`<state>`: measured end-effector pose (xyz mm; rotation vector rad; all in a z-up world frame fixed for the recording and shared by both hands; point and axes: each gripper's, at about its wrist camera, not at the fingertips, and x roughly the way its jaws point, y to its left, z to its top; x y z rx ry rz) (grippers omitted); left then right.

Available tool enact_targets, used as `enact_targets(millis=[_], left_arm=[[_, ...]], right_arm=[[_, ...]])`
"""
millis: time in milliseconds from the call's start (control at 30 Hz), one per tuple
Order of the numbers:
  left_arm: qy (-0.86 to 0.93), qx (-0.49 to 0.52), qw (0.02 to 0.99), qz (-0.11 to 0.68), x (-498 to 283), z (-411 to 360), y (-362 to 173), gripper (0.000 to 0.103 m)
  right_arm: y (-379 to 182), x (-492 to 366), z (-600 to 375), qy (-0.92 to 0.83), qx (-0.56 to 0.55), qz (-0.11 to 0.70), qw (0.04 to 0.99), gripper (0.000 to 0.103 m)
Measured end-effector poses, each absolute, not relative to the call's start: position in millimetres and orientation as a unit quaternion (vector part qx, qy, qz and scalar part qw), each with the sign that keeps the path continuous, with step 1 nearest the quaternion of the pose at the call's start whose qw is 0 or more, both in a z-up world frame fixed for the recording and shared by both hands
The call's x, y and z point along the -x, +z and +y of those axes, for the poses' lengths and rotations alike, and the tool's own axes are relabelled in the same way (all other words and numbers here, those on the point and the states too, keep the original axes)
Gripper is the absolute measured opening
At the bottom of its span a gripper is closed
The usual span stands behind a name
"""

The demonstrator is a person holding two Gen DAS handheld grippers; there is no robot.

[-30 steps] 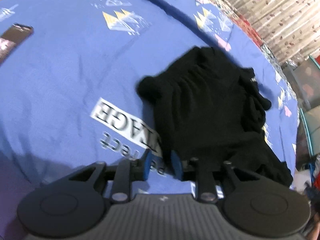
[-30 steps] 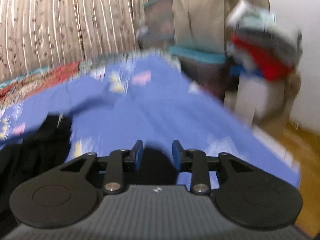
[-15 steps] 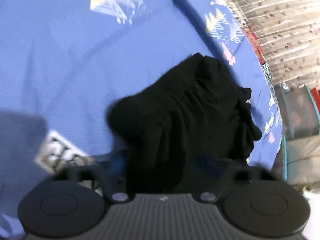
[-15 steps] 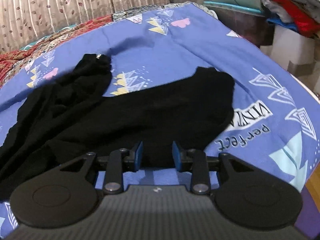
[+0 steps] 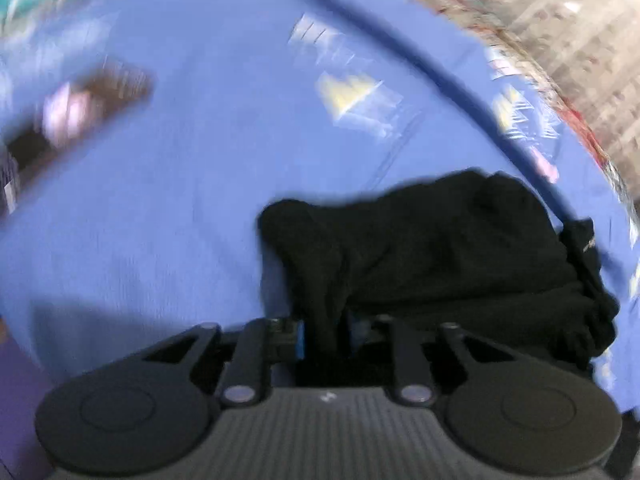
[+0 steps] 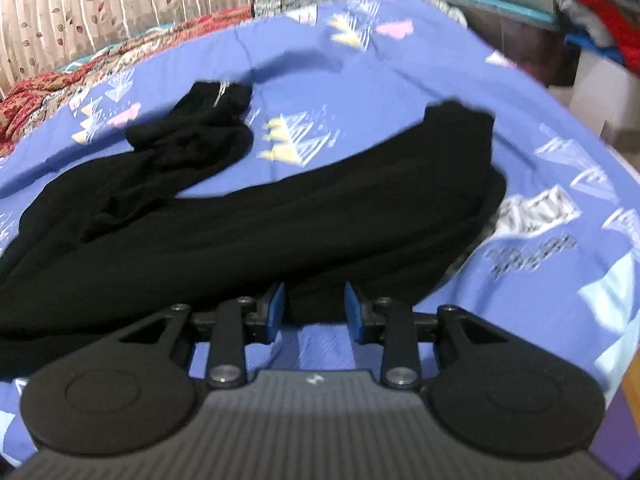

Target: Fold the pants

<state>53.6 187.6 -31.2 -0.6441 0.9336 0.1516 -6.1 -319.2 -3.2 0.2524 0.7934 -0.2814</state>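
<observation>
Motion-blurred pants [image 5: 440,256] bunched between left gripper [image 5: 324,332] fingers, pads hidden.

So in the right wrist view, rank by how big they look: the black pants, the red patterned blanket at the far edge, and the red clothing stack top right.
1. black pants, by far the largest.
2. red patterned blanket.
3. red clothing stack, cut off by the frame edge, so its rank against the blanket is unsure.

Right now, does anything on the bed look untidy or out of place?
Yes. The black pants lie unevenly on the blue bedcover: the far leg is bunched and crumpled near its end, while the near leg lies fairly smooth. The left gripper has a fold of the pants between its fingers; the right gripper is open at the near edge.
</observation>
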Motion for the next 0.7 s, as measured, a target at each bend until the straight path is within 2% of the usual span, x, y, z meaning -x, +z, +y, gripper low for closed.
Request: enact_targets(millis=[133, 233, 333, 400, 533, 700], left_arm=[[0.082, 0.279, 0.859, 0.421, -44.6, 179.2, -14.8, 0.051], [0.057, 0.275, 0.867, 0.413, -35.5, 181.4, 0.1, 0.053], [0.032, 0.281, 0.862, 0.42, -25.8, 176.7, 4.3, 0.062], [0.011, 0.287, 0.855, 0.432, -19.0, 174.0, 1.8, 0.064], [-0.022, 0.309, 0.836, 0.454, -12.7, 166.9, -11.4, 0.074], [-0.035, 0.315, 0.823, 0.471, -18.1, 158.1, -20.6, 0.075]], right_arm=[[-12.0, 7.5, -315.1, -0.134, -0.131, 0.397, 0.898, 0.038], [-17.2, 9.3, -313.9, -0.138, -0.156, 0.4, 0.893, 0.041], [-19.2, 9.8, -312.1, -0.14, -0.164, 0.396, 0.892, 0.044], [-20.3, 10.0, -310.2, -0.14, -0.163, 0.394, 0.894, 0.047], [-24.4, 11.3, -303.7, -0.141, -0.159, 0.385, 0.898, 0.058], [-31.5, 16.2, -284.9, -0.14, -0.112, 0.37, 0.912, 0.069]])
